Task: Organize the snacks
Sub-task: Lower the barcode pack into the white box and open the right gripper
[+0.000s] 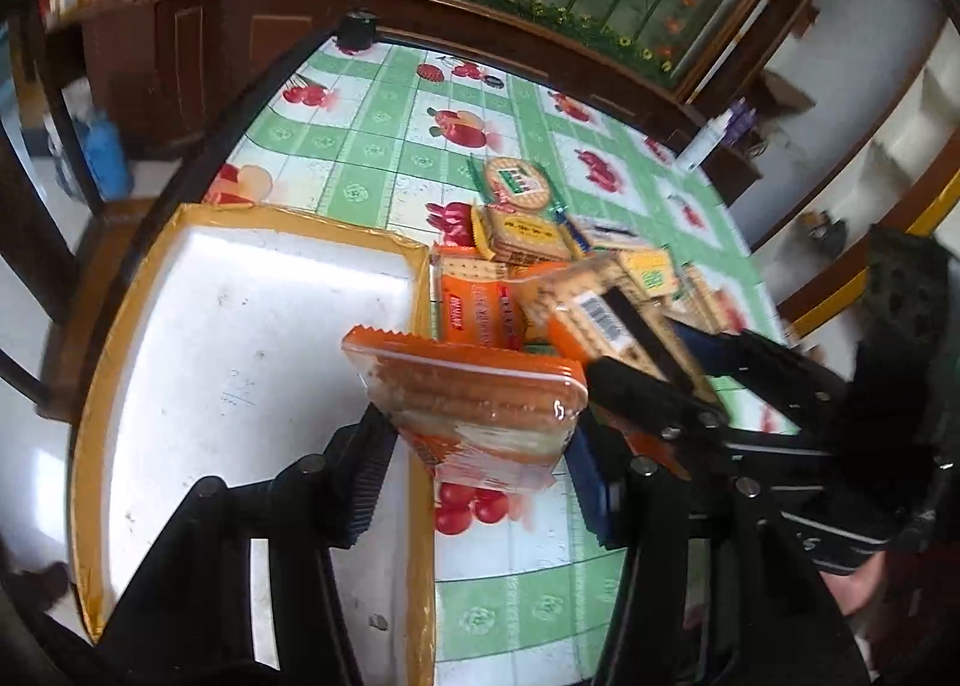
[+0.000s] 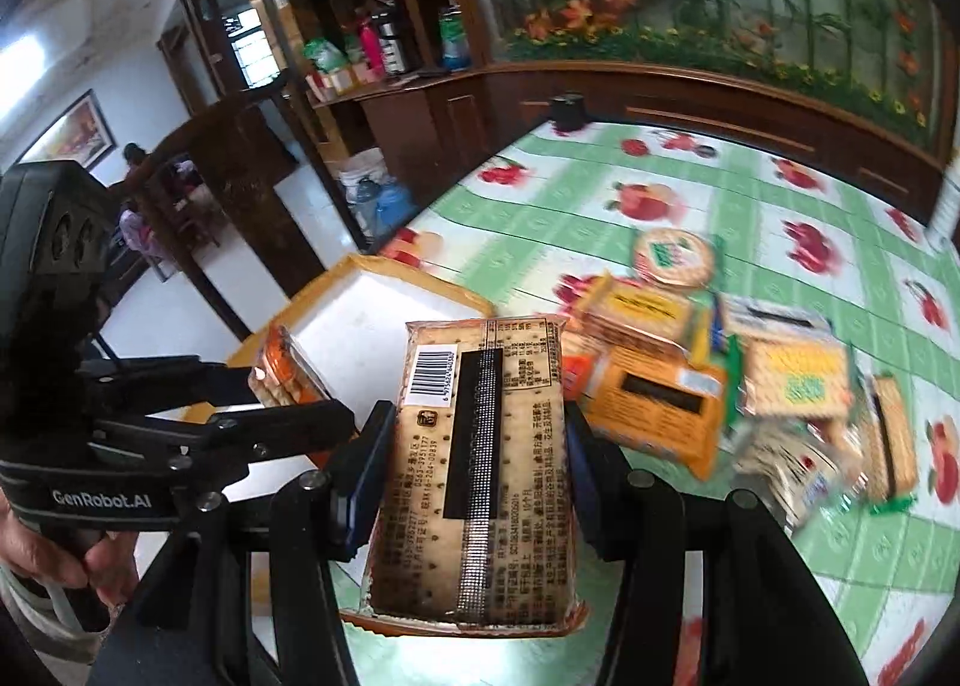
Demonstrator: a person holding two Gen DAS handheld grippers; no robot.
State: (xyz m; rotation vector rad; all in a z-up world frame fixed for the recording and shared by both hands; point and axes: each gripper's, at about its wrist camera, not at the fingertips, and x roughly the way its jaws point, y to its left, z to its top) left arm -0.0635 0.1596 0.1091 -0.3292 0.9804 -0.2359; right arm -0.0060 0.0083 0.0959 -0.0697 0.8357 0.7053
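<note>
White foam tray [image 1: 252, 326] with tan taped rim at left on the checked fruit-print tabletop [image 1: 384, 134], left tongs [image 1: 474, 434] clenched on an orange cracker packet [image 1: 474, 404] at the tray's edge, right tongs [image 2: 474, 470] gripped a barcode-labelled cracker packet [image 2: 480, 464], loose snack pile [image 2: 720, 362] lay right.

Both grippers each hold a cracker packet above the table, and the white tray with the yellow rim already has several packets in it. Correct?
Not quite. The white tray is still empty, as the left wrist view shows. The rest stands: the left gripper holds an orange packet and the right gripper a barcoded cracker packet.
</note>
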